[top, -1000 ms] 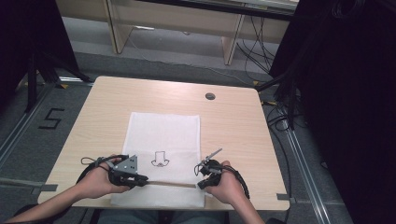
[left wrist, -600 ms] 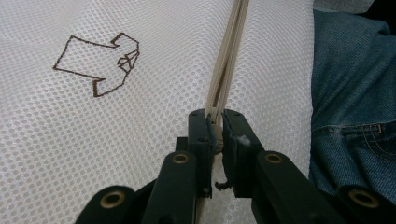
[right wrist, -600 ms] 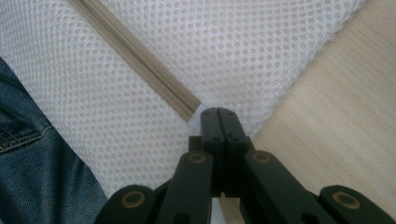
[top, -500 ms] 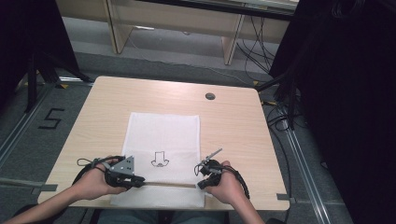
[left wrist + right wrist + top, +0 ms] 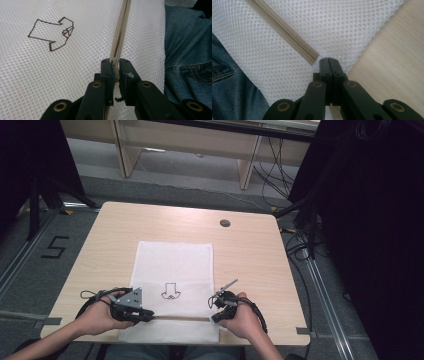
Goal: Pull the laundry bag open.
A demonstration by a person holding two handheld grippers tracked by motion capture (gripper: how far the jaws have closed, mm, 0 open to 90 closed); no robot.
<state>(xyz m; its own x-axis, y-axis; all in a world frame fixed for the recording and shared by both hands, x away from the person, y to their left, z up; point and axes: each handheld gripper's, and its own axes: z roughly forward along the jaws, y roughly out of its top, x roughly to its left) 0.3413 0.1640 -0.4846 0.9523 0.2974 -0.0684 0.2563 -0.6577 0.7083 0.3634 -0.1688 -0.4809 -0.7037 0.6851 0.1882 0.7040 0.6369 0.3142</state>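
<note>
Moved: nothing, both hands stayed put | left tool: clamped on the zipper pull | right tool: pinched tight on the bag's corner at the zipper end | mesh laundry bag: flat on worktop, near edge overhanging toward the person.

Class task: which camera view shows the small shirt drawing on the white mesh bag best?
The left gripper view: the shirt drawing is large and sharp on the mesh bag. In the high view the shirt drawing is tiny. The right gripper view gives mesh and zipper instead.
</note>
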